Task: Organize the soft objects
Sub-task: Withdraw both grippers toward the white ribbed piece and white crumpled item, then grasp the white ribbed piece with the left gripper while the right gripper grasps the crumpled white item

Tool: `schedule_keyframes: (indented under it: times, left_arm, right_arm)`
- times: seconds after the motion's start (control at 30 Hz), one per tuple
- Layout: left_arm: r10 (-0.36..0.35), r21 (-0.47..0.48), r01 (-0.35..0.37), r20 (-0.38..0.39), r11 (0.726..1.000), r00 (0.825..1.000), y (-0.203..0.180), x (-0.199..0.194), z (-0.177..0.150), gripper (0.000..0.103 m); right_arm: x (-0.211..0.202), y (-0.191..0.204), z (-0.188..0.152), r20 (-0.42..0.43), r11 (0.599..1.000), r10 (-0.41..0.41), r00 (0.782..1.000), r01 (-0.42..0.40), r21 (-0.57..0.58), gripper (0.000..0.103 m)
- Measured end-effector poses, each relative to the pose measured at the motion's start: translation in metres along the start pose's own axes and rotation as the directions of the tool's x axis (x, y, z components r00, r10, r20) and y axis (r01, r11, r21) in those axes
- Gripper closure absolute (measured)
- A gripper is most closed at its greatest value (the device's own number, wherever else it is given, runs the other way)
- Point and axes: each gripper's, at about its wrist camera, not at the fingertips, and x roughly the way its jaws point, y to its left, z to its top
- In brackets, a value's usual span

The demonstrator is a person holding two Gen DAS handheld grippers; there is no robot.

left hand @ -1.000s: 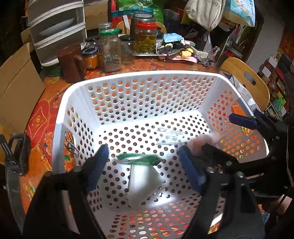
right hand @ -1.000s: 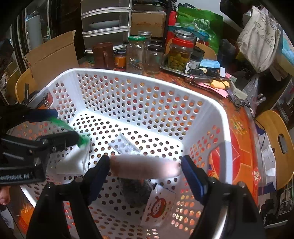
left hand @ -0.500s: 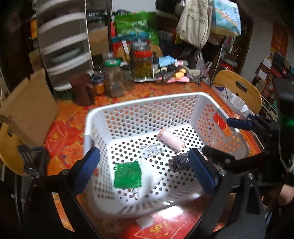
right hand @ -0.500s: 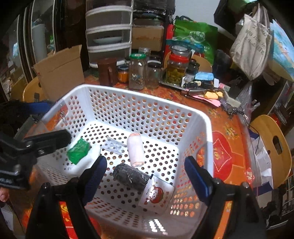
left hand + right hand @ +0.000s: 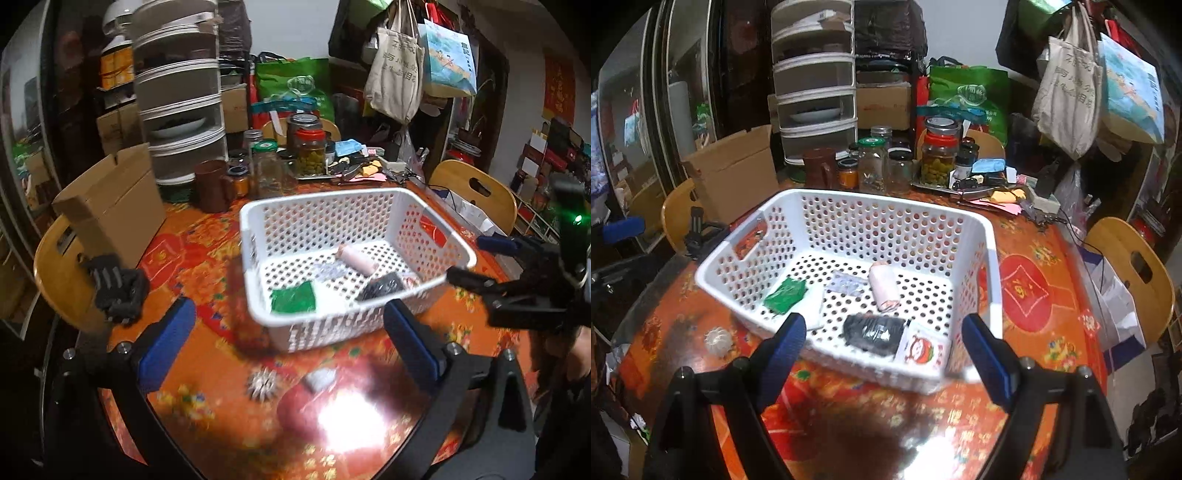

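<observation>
A white perforated basket (image 5: pixel 373 206) (image 5: pixel 991 273) stands on the red patterned table. In it lie a pink roll (image 5: pixel 356 259) (image 5: pixel 884 288), a green packet (image 5: pixel 293 300) (image 5: pixel 785 295) on white cloth, a black bundle (image 5: pixel 873 334), a clear blister pack (image 5: pixel 846 285) and a white packet with a red cartoon (image 5: pixel 921 350). My left gripper (image 5: pixel 288 334) hangs back from the basket's near wall, its jaws opening with nothing held. My right gripper (image 5: pixel 884 350) is open and empty at the basket's near side.
A white spiky ball (image 5: pixel 263 382) (image 5: pixel 718 341) and a small grey packet (image 5: pixel 320 378) lie on the table in front of the basket. Jars (image 5: pixel 938 157), a brown mug (image 5: pixel 820 168), a cardboard box (image 5: pixel 733 173) and plastic drawers crowd the far side. Wooden chairs (image 5: pixel 1130 273) flank the table.
Both grippers have drawn back and up out of the basket. The pink roll and the green packet, earlier between the fingers, now lie on the basket floor. The left jaws have spread wider.
</observation>
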Motion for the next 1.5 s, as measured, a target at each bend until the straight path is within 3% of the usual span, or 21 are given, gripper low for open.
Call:
schedule_keyframes:
  times: [0.2, 0.37, 0.57, 0.73, 0.87, 1.13, 1.5]
  left_arm:
    - [0.028, -0.073, -0.027, 0.014, 0.997, 1.000, 0.025, -0.015, -0.065, 0.001]
    - [0.052, -0.085, -0.056, -0.046, 0.995, 0.998, 0.036, 0.010, -0.111, 0.001]
    - [0.020, -0.109, -0.033, -0.113, 0.994, 0.993, 0.040, 0.061, -0.128, 0.001]
    - [0.009, -0.131, -0.027, -0.136, 0.991, 0.991, 0.046, 0.094, -0.131, 0.002]
    - [-0.005, -0.143, -0.018, -0.162, 0.990, 0.987, 0.053, 0.115, -0.130, 0.017]
    - [-0.003, -0.114, -0.017, -0.171, 0.993, 0.985, 0.051, 0.129, -0.125, 0.020]
    - [-0.040, -0.096, 0.025, -0.150, 0.995, 0.988, 0.047, 0.131, -0.127, 0.060]
  right_arm:
    - [-0.026, 0.023, -0.042, 0.039, 0.999, 0.042, 0.998, -0.042, 0.002, 0.017]
    - [-0.020, 0.041, -0.093, 0.014, 0.994, 0.100, 0.995, -0.101, 0.042, 0.017]
    - [0.008, 0.055, -0.127, -0.042, 0.983, 0.158, 0.986, -0.154, 0.097, 0.017]
    - [0.012, 0.059, -0.132, -0.038, 0.980, 0.168, 0.985, -0.163, 0.114, 0.017]
    - [0.022, 0.069, -0.129, -0.059, 0.984, 0.150, 0.987, -0.144, 0.101, 0.017]
    - [0.035, 0.083, -0.123, -0.076, 0.982, 0.170, 0.982, -0.163, 0.092, 0.017]
    - [0.056, 0.103, -0.111, -0.104, 0.986, 0.155, 0.982, -0.148, 0.078, 0.017]
